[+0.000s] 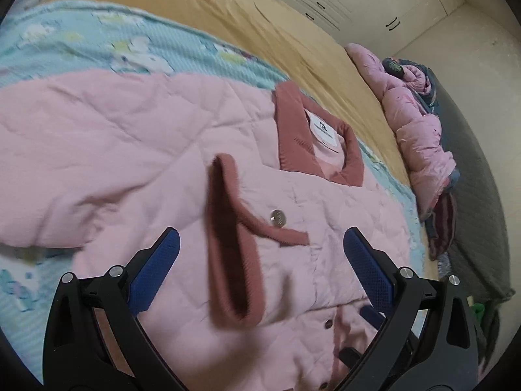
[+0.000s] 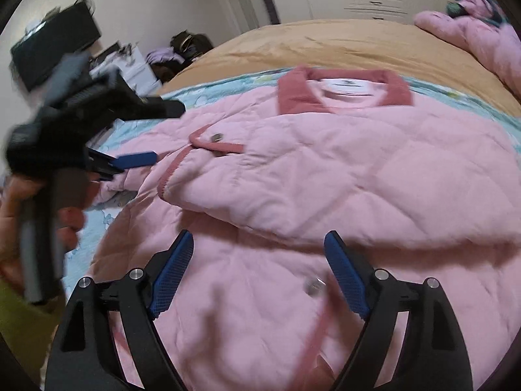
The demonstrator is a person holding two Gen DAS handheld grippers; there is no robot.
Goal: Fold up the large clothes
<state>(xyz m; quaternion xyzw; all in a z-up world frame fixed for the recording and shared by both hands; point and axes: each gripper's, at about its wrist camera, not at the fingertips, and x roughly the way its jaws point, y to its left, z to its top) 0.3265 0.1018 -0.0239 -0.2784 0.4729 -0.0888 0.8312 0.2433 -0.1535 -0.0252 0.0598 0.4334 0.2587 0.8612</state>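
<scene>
The pink quilted jacket point(image 2: 325, 169) lies flat on the bed point(image 2: 293, 42) — sleeve folded across, ready for folding. Both tongs — left tongs point(image 1: 260, 251) and right tongs point(image 2: 259, 254) — hover spread, pinching nothing.

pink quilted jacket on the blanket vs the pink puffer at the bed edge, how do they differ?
The quilted jacket lies spread flat on the blue blanket; the puffer jacket is bunched in a heap on the tan sheet.
The quilted jacket has dark-rose ribbed trim and snaps; the puffer jacket looks shinier, with fat horizontal baffles.
The quilted jacket sits under both open tools; the puffer jacket lies beyond them.
Both are pale pink.
</scene>
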